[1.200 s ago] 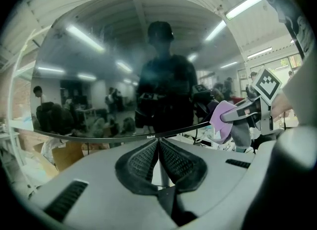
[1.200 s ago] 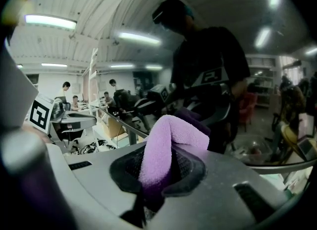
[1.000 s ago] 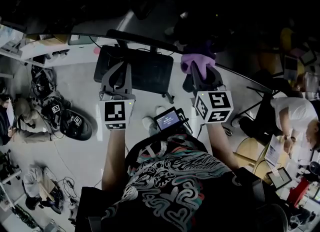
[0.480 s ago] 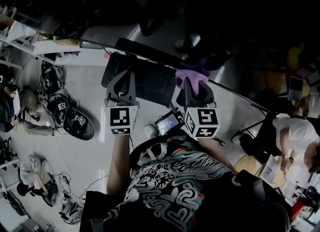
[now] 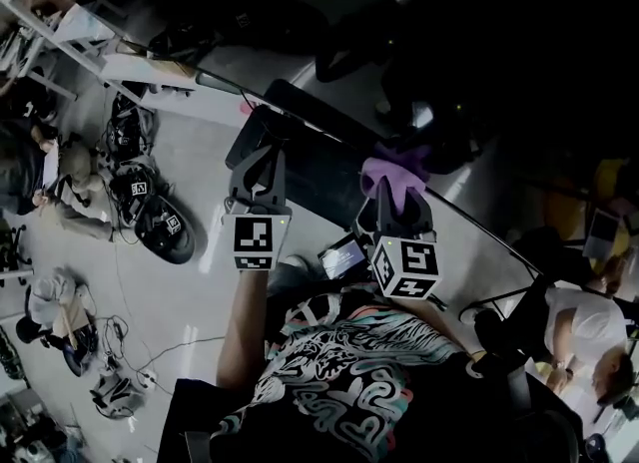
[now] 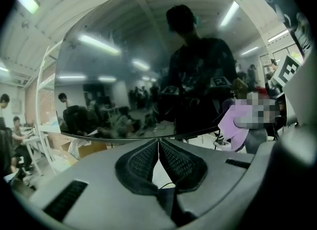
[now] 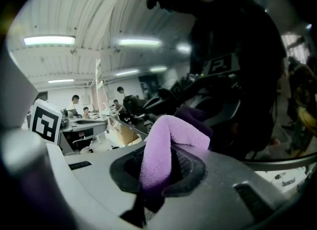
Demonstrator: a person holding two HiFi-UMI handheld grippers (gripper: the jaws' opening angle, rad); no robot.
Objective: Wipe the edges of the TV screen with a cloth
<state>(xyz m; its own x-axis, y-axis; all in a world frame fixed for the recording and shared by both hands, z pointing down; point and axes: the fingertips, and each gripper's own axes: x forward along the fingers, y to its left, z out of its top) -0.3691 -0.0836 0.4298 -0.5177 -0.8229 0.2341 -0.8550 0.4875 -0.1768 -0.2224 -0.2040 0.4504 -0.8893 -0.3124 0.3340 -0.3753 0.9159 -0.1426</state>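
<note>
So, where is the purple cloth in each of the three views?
Head view: purple cloth right of centre, held by the right claw.
Left gripper view: cloth at the far right, partly blurred over.
Right gripper view: cloth at centre, pinched between the jaws.
Shared landmark: the dark TV screen, in all three.

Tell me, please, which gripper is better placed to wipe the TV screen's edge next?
The right gripper: its jaws are shut on the purple cloth, close to the TV screen. The left gripper has its jaws together with nothing between them.

No readable text; print on small screen (image 5: 340,255) too blurred.
</note>
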